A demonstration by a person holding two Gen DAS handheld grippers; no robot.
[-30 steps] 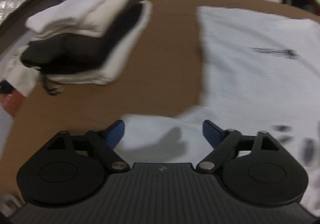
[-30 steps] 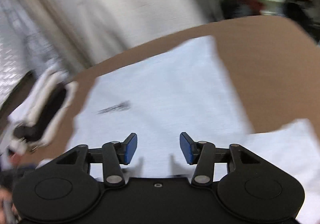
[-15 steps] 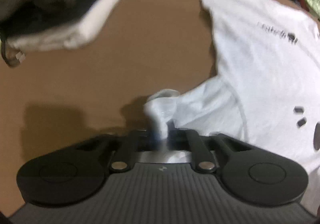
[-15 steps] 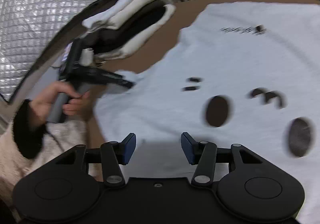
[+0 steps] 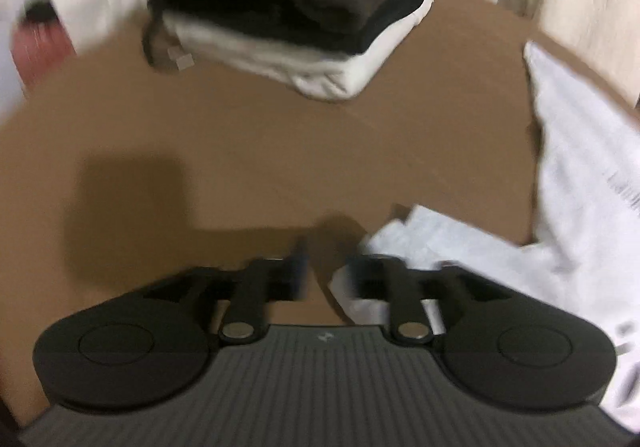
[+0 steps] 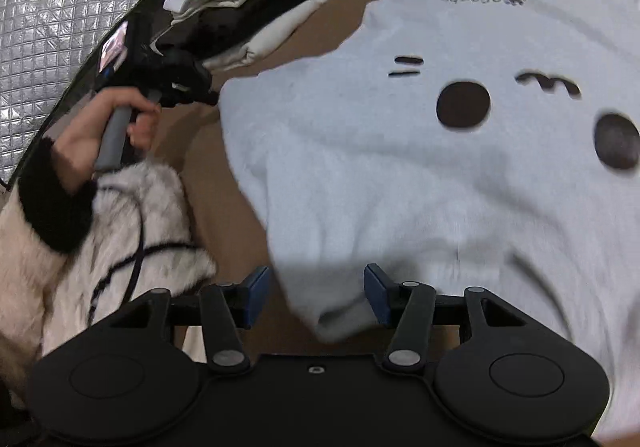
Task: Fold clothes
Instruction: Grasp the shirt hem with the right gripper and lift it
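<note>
Since half a second ago the left gripper [image 5: 326, 271] has let go of the sleeve; its jaws are now standing apart, with the sleeve touching the right finger. The folded stack [image 5: 288, 23] is lying far on the brown table [image 5: 260, 151]. The white T-shirt [image 6: 420, 167] is lying spread to the right. The right gripper [image 6: 316, 297] is hovering wide open over the shirt's near edge.

Left gripper [image 5: 326, 273]: jaws parted, a modest gap between the blue-padded fingers [image 5: 298, 267], held low over the surface; picture blurred. In the right wrist view it sits far left, gripped by the left hand [image 6: 116, 119] around a grey handle, fingers curled. Fuzzy cream sleeve [image 6: 100, 231] with a black cuff, a cable running along it. Right gripper [image 6: 316, 293]: jaws wide apart, blue pads [image 6: 256, 291] level, pointing forward.
</note>
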